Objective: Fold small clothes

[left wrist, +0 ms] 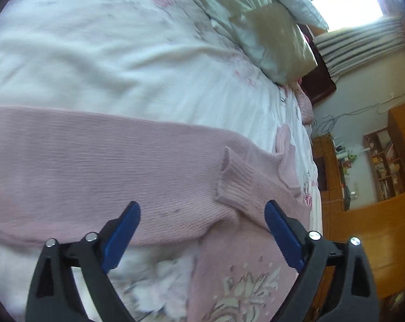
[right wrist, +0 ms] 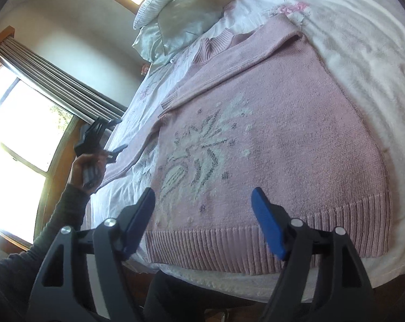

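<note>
A pink knitted sweater point(right wrist: 269, 123) with a pale flower pattern lies flat on the bed, ribbed hem toward me. One sleeve is folded across its chest, cuff point(right wrist: 170, 102) near the left edge. The other sleeve point(left wrist: 81, 166) stretches out sideways over the white sheet. My left gripper point(left wrist: 202, 212) hovers open over that sleeve, close to the ribbed cuff point(left wrist: 237, 185) of the folded sleeve, holding nothing. My right gripper point(right wrist: 203, 198) stands open above the hem point(right wrist: 229, 247), empty. In the right wrist view the left gripper point(right wrist: 105, 139) shows small, held by a hand point(right wrist: 87, 166).
Satin pillows point(right wrist: 186, 18) lie at the head of the bed. A white fluffy blanket point(right wrist: 363, 53) covers the bed beside the sweater. Windows with a grey curtain point(right wrist: 60, 83) stand left of the bed. Wooden shelves point(left wrist: 385, 161) and a cabinet line the wall beyond the bed edge.
</note>
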Demonstrator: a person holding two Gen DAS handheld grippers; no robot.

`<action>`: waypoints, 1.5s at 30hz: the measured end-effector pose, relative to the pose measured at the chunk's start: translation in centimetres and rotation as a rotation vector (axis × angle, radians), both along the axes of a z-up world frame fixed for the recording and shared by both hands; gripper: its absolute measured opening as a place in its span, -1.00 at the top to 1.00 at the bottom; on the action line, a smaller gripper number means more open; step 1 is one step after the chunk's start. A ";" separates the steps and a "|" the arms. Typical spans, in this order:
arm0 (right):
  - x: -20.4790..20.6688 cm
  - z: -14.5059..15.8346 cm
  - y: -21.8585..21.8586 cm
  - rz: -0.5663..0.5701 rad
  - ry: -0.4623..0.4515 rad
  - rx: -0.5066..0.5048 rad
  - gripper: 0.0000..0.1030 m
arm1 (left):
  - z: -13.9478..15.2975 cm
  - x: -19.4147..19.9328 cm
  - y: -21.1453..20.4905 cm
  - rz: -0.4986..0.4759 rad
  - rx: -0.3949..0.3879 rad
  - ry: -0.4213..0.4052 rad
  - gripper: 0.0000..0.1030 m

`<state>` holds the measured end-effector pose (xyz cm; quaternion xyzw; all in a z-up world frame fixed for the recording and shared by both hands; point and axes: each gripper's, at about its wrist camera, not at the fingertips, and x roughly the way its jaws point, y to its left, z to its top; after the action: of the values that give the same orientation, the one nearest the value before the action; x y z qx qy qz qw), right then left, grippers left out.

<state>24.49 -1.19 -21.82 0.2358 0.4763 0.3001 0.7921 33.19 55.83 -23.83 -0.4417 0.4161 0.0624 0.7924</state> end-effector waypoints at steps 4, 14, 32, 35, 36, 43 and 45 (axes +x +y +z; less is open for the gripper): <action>-1.1 0.2 1.9 0.047 0.017 0.010 -0.56 | 3.2 -9.3 8.7 0.162 0.131 0.053 -0.93; -2.8 2.4 7.0 0.107 0.033 0.020 -0.59 | -0.8 -15.9 21.0 0.341 0.179 0.283 -0.92; -3.7 3.2 8.2 0.120 0.018 0.019 -0.62 | 3.6 -14.8 19.1 0.248 0.111 0.141 0.89; -3.4 3.3 7.4 0.115 -0.008 -0.015 -0.62 | 6.5 -12.0 16.9 0.191 0.112 0.055 0.89; -3.2 3.2 7.1 0.115 -0.014 -0.015 -0.62 | 7.5 -10.8 15.9 0.169 0.107 0.027 0.90; 0.2 2.1 5.4 0.086 0.031 0.016 -0.63 | 13.0 1.0 4.8 -0.063 0.106 -0.113 0.90; 1.2 2.0 4.8 0.069 0.025 0.014 -0.63 | 13.5 4.8 0.7 -0.143 0.117 -0.125 0.90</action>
<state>25.73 3.57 -19.85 0.2287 0.4916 0.3277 0.7737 37.98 56.55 -10.37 -0.3668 0.3919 0.0023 0.8437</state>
